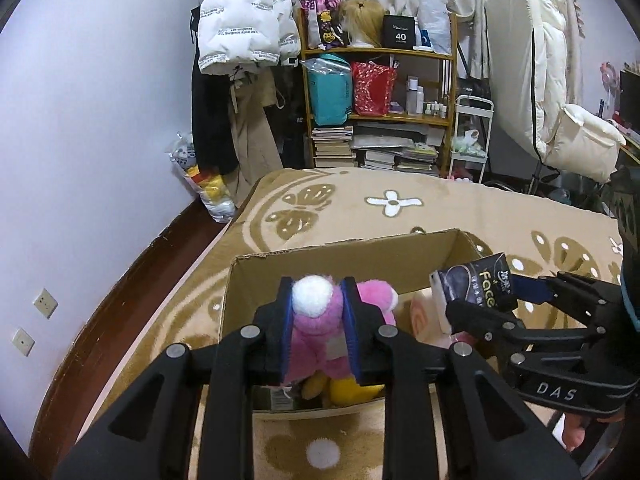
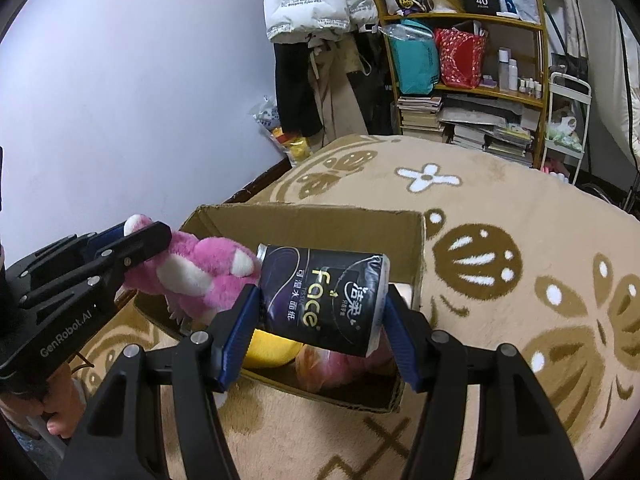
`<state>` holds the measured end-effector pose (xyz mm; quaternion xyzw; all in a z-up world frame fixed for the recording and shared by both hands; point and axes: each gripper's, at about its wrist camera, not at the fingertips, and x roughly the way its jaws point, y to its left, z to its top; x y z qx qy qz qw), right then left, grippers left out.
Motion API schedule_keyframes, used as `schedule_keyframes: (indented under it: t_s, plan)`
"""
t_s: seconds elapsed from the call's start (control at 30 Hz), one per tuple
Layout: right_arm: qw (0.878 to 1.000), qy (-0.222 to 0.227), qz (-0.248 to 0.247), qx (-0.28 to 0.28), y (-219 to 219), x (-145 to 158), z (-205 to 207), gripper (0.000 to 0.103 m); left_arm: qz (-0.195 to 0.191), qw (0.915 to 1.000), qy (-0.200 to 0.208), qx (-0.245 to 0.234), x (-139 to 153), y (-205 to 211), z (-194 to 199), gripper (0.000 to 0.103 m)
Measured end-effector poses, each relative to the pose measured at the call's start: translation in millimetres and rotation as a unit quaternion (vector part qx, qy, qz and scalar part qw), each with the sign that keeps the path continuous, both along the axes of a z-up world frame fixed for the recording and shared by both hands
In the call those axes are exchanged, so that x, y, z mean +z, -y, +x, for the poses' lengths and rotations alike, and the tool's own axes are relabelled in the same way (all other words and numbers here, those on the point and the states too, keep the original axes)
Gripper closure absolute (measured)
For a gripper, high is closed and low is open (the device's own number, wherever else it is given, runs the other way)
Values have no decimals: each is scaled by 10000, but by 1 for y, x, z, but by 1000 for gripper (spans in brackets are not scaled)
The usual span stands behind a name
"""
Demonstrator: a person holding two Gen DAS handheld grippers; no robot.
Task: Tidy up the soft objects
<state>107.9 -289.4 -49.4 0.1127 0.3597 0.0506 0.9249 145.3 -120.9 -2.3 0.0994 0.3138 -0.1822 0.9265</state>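
Note:
A pink plush toy (image 1: 316,332) with a white pompom hangs over an open cardboard box (image 1: 360,266), pinched between the blue pads of my left gripper (image 1: 318,300). The right wrist view shows the same plush (image 2: 208,272) dangling from the left gripper (image 2: 148,236) above the box (image 2: 320,216) at its left end. My right gripper (image 2: 320,300) is shut on a black "Face" tissue pack (image 2: 324,296), held over the box's near side. From the left wrist view the pack (image 1: 472,284) and right gripper (image 1: 480,300) sit at the right. A yellow plush (image 2: 268,350) and a peach soft item (image 2: 332,360) lie inside.
The box rests on a tan blanket with brown flower patterns (image 2: 500,240). Behind stand a wooden shelf (image 1: 380,52) with bags and stacked books, a hanging white puffer jacket (image 1: 240,20), and a white cart (image 1: 472,140). A lilac wall (image 1: 100,120) runs along the left. A hand (image 2: 60,412) grips the left tool.

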Motion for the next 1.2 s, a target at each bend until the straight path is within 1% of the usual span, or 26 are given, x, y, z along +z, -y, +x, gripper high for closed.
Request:
schedule_keyframes:
  t_s: [0.07, 0.23, 0.27, 0.3, 0.37, 0.43, 0.47, 0.5, 0.57, 0.63, 0.7, 0.77, 0.8, 0.87, 1.07, 1.2]
  plan:
    - [10000, -7, -57, 25, -2, -2, 0, 37, 50, 10000, 17, -38, 0, 1, -1, 79]
    - [9996, 19, -269, 35, -7, -4, -1, 37, 188, 9998, 27, -71, -1, 2, 0, 71]
    - [9996, 19, -267, 43, -6, -5, -2, 36, 194, 9998, 11, -42, -1, 1, 1, 64]
    - [9997, 24, -246, 31, -7, -5, -2, 36, 198, 9998, 7, -15, -1, 0, 1, 52]
    - [9998, 19, -185, 33, -7, -5, -1, 36, 229, 9996, 112, 77, 1, -3, -1, 43]
    - [9998, 23, -172, 19, -8, -6, -2, 36, 340, 9992, 187, 136, 4, -5, -2, 42]
    - [9998, 30, -187, 20, -8, -6, -3, 35, 359, 9990, 202, 166, 5, -6, -3, 38]
    - [9998, 37, -194, 39, -9, -6, -3, 35, 369, 9989, 210, 190, 6, -7, -3, 31]
    - [9998, 60, -192, 68, -10, -6, -6, 25, 355, 9986, 223, 314, 7, -12, -4, 24]
    - [9998, 95, -187, 54, -11, -4, -9, 24, 317, 9986, 209, 372, 9, -18, -5, 21]
    - [9998, 131, -176, 40, -11, 0, -12, 20, 299, 9985, 193, 414, 10, -23, -6, 13]
    - [9998, 152, -163, -2, -11, 3, -15, 8, 288, 9981, 245, 485, 14, -30, -10, 8]
    - [9997, 184, -148, -27, -10, 6, -17, 7, 283, 9980, 273, 502, 16, -32, -12, 6]
    - [9996, 234, -121, -74, -10, 10, -22, 0, 270, 9976, 348, 536, 20, -38, -18, 3]
    - [9993, 242, -86, -260, -7, 22, -38, 0, 164, 9970, 471, 598, 34, -54, -37, 2]
    - [9989, 285, -165, -320, -6, 33, -52, 0, 168, 9962, 599, 603, 43, -58, -49, 1]
